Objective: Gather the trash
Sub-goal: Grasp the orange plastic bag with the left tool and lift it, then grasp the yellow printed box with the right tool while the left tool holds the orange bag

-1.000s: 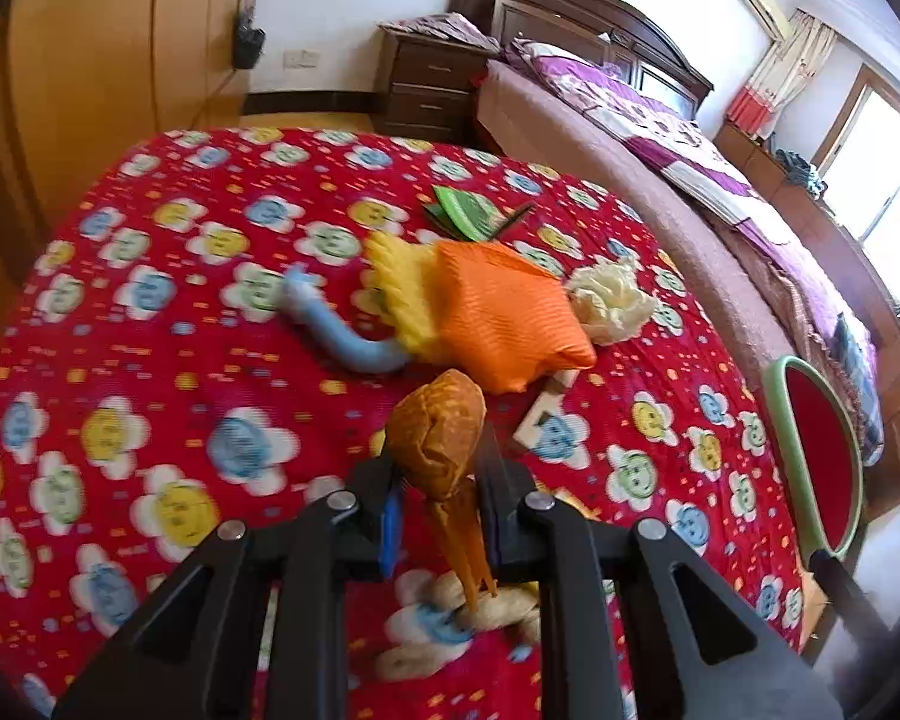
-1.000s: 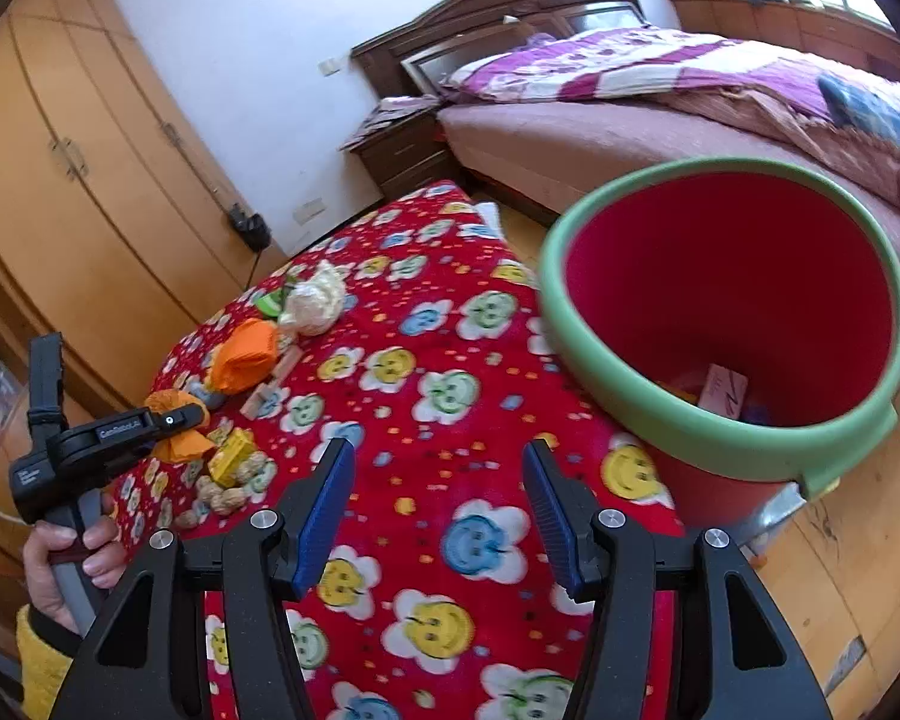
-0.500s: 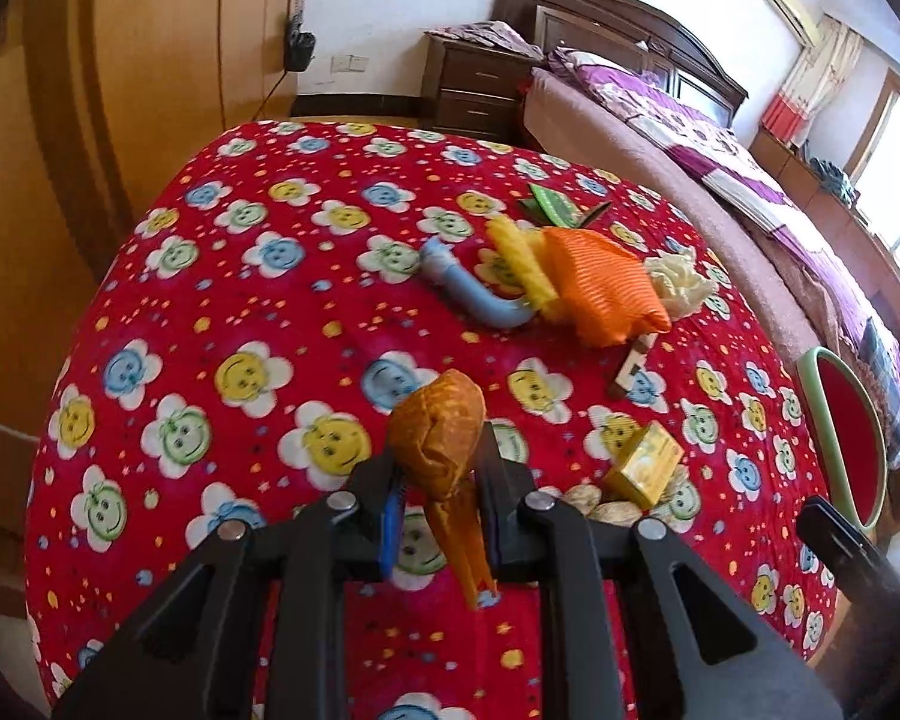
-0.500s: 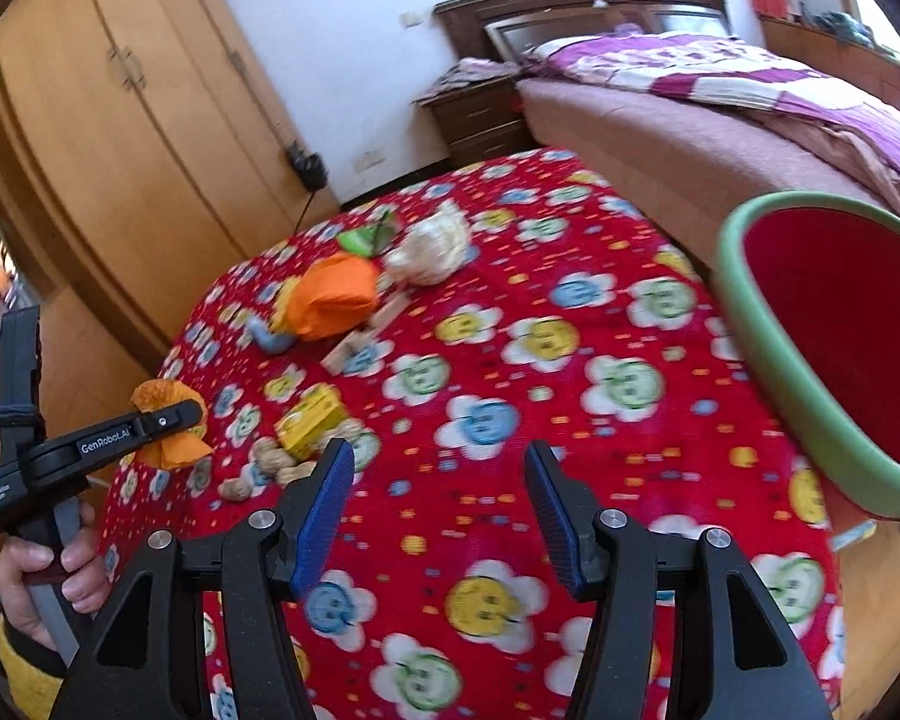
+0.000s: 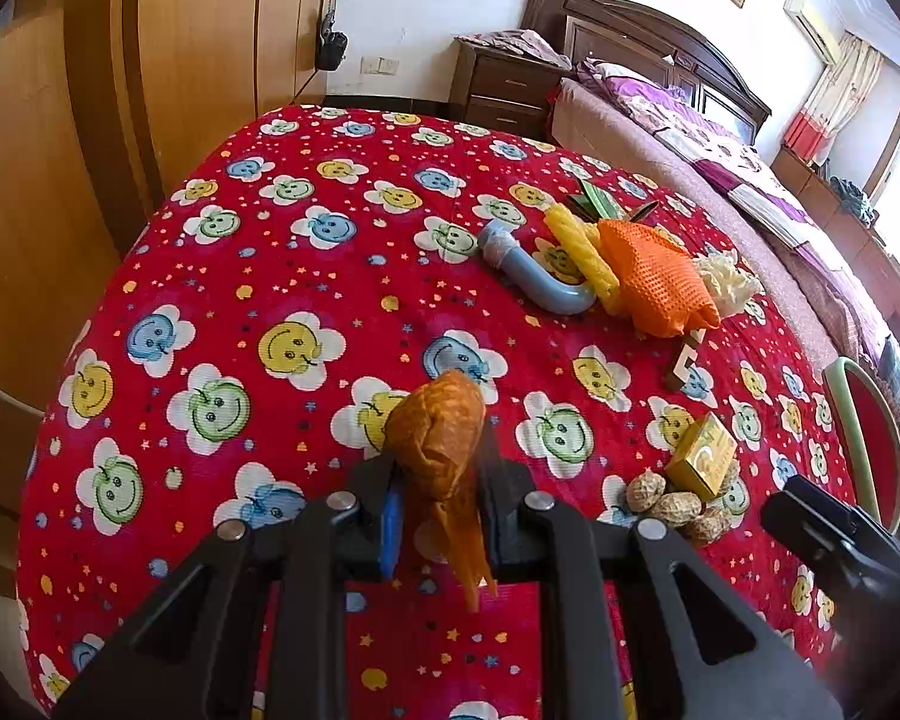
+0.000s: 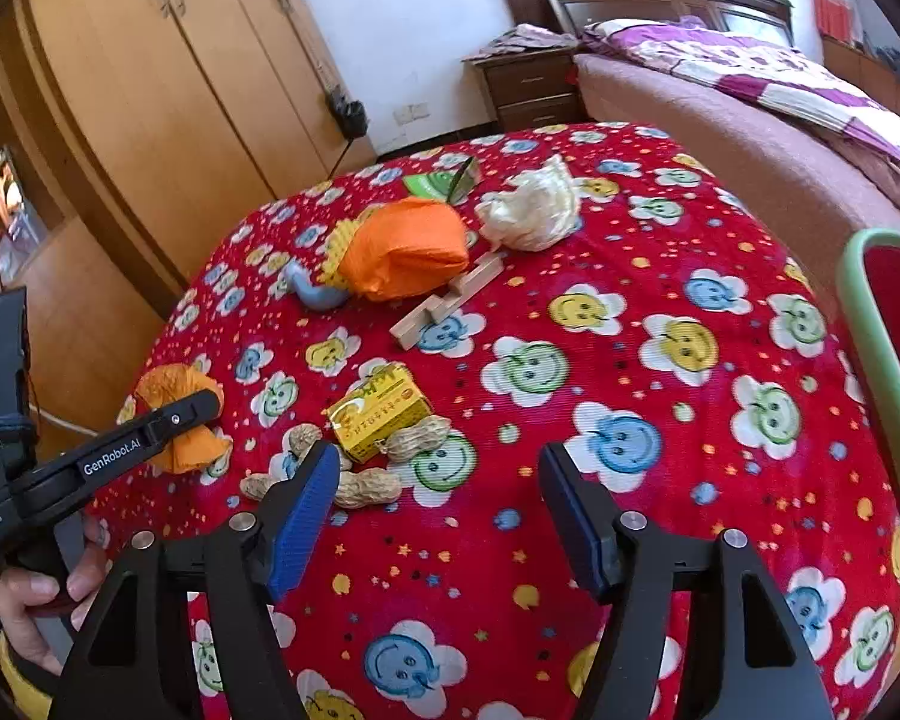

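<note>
My left gripper point(image 5: 441, 498) is shut on a crumpled brown-orange wrapper point(image 5: 438, 432), held above the red smiley-flower cloth point(image 5: 306, 276). In the right wrist view that same left gripper point(image 6: 201, 408) and wrapper point(image 6: 177, 450) show at the left, a hand on the handle. My right gripper point(image 6: 438, 492) hangs over the cloth with its jaws opening and nothing between them. Just beyond its left finger lie peanuts point(image 6: 366, 487) and a yellow carton point(image 6: 378, 411). The red bin with a green rim point(image 6: 876, 348) stands at the right edge.
Farther back lie an orange mesh bag point(image 6: 405, 249), a yellow net point(image 5: 582, 255), a blue-grey bent tube point(image 5: 534, 279), a wooden piece point(image 6: 447, 303), a white crumpled wad point(image 6: 531, 210) and a green packet point(image 6: 429, 183). A wardrobe point(image 6: 168, 96), nightstand point(image 6: 528, 84) and bed point(image 6: 750, 102) surround the table.
The right gripper swung left from the bin to above the peanuts and carton, and its jaws widened. The left gripper drew back from the litter with the wrapper still held.
</note>
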Tool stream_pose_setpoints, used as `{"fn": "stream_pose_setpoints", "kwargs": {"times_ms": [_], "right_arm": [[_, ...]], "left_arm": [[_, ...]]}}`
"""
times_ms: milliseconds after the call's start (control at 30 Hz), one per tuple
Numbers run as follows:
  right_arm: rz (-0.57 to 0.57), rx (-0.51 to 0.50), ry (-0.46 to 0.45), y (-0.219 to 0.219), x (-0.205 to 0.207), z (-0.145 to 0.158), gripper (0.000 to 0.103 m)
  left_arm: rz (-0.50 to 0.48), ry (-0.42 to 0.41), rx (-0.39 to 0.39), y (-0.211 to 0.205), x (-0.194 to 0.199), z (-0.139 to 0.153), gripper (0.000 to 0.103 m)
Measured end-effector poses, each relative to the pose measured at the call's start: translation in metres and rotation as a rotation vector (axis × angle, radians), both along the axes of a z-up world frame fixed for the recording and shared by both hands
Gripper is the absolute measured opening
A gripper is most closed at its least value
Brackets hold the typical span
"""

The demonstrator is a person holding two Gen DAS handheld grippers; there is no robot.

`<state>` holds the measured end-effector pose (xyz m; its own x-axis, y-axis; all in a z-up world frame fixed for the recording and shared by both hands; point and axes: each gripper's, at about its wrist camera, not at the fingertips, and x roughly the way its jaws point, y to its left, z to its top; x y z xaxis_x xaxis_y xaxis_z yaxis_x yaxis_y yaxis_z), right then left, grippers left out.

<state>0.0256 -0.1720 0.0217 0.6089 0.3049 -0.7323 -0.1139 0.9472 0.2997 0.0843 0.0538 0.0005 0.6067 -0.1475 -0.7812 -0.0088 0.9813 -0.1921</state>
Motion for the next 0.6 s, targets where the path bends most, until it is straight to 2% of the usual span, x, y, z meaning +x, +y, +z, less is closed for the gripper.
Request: {"fn": "stream_pose_setpoints", "kwargs": {"times_ms": [600], "right_arm": [[0.057, -0.081, -0.001, 0.016, 0.021, -0.012, 0.07]], "left_arm": [[0.008, -0.005, -0.009, -0.004, 0.001, -0.004, 0.02]]}}
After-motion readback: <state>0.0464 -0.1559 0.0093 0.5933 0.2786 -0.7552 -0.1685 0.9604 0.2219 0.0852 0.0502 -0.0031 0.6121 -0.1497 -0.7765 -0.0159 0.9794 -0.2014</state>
